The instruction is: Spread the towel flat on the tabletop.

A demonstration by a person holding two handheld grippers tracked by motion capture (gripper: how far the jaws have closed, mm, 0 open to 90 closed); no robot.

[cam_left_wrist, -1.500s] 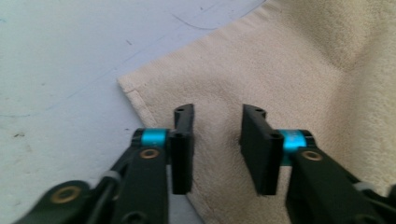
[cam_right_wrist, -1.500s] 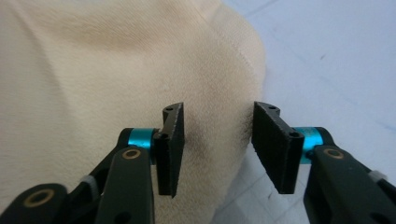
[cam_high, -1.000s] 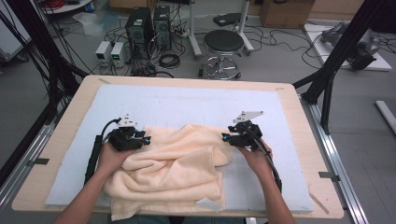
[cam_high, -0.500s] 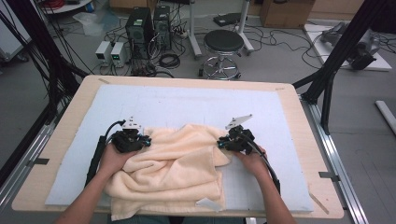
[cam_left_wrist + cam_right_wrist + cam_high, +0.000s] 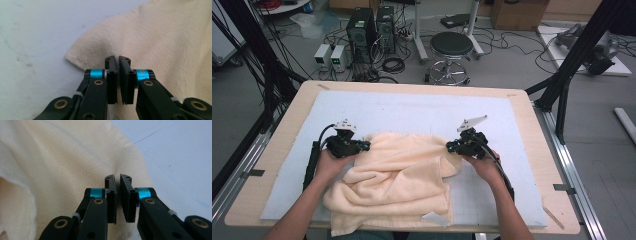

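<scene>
Fingers of the left gripper (image 5: 365, 145) are pinched tight on the soft cream-yellow terry towel (image 5: 397, 180), and they have just been closing with the cloth between them. In the left gripper view the two black fingers (image 5: 111, 82) stand almost together, with a thin fold of the towel (image 5: 160, 42) squeezed in the slit, close to a rounded hemmed corner. Fingers of the right gripper (image 5: 451, 146) are pinched tight on the towel too, and they also have just been closing on the cloth. In the right gripper view those black fingers (image 5: 111, 202) press a fold of the towel (image 5: 62, 162) near its edge, where the pale mat starts. Each gripper has a bright blue ring on both sides of its fingers. The towel lies crumpled and partly folded on the pale blue-white foam mat (image 5: 412, 112) that covers the light wooden desk (image 5: 532, 107). It sits in the near middle of the mat, and its near edge hangs a little over the near edge of the mat. The left gripper holds the far left part of the towel and the right gripper holds the far right part, well apart from each other. A person's hands and bare forearms come in from the near side, one behind each gripper. Far behind the desk, on the grey floor, stand a round black stool (image 5: 452, 45), dark computer boxes (image 5: 372, 25) and many black cables.
</scene>
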